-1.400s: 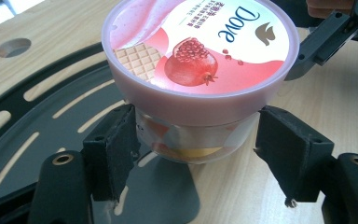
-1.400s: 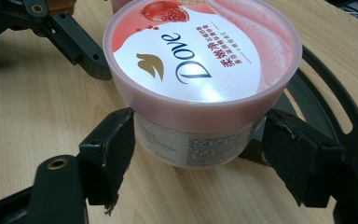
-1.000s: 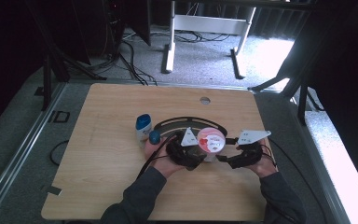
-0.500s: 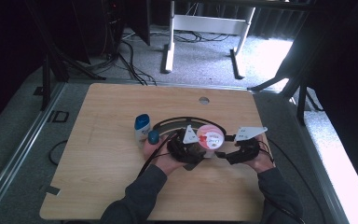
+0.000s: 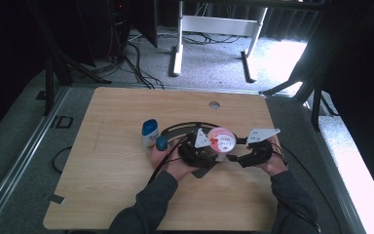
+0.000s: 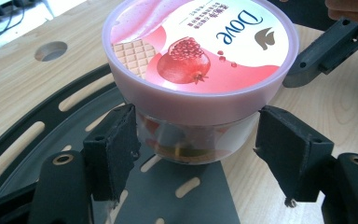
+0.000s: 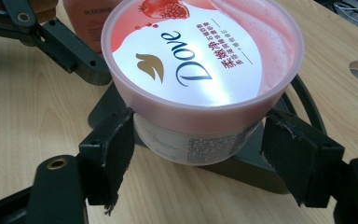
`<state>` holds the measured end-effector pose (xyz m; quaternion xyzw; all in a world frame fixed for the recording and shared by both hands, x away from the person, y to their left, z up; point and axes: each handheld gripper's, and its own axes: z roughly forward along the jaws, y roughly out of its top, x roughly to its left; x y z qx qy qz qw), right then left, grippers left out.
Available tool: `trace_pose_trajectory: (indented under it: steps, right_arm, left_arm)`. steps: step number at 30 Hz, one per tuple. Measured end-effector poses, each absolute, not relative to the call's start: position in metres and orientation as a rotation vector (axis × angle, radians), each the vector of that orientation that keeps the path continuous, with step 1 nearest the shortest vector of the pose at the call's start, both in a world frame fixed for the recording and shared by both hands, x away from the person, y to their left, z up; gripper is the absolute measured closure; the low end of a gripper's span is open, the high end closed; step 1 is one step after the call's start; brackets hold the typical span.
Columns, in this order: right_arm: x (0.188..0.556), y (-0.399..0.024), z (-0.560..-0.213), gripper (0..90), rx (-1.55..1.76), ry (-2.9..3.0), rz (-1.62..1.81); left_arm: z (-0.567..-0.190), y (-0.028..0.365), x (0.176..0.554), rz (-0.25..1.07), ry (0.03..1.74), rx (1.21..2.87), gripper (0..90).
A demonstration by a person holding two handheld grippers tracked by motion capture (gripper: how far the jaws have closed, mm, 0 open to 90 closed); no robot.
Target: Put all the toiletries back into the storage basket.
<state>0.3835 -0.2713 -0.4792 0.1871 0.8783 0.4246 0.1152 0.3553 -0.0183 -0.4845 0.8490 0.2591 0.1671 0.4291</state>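
At centre frame, your left gripper (image 6: 193, 149) and right gripper (image 7: 198, 147) each bracket the round pink-lidded Dove tub (image 5: 222, 140); whether either jaw pair grips it, you cannot tell.

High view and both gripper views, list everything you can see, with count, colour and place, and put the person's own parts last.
Dove jar: one, pink lid with pomegranate picture, clear body, mid-table between both grippers.
Slotted plate: one, black, flat under the jar.
Bottle: one, white with blue cap, standing left of the left hand.
Blue cap: one, by the bottle; what it belongs to is unclear.
Table: one, light wood, round hole near far edge.
Desk frame: one, white, on the floor beyond.
Left gripper: black, jaws flanking the jar body, left pad touching, right close.
Right gripper: black, jaws flanking the jar under its lid.
Hands: two, dark sleeves.
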Motion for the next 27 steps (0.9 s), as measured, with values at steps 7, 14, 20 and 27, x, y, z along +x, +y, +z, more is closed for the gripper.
trace_pose_trajectory:
  steps: [7, 14, 20, 27]
  right_arm:
    - [0.391, -0.271, -0.479, 25.7, 0.553, 2.58, 1.231]
    - [0.395, -0.272, -0.482, 25.6, 0.576, 2.576, 1.234]
    - [0.4, -0.273, -0.481, 25.6, 0.586, 2.572, 1.227]
    - [0.406, -0.274, -0.481, 25.6, 0.605, 2.563, 1.232]
  left_arm:
    - [-0.486, -0.02, 0.36, 0.425, 0.662, 2.111, 30.3]
    - [-0.489, -0.022, 0.366, 0.422, 0.669, 2.108, 30.8]
    - [-0.488, -0.024, 0.37, 0.426, 0.684, 2.101, 30.9]
    - [-0.488, -0.026, 0.375, 0.437, 0.696, 2.097, 30.9]
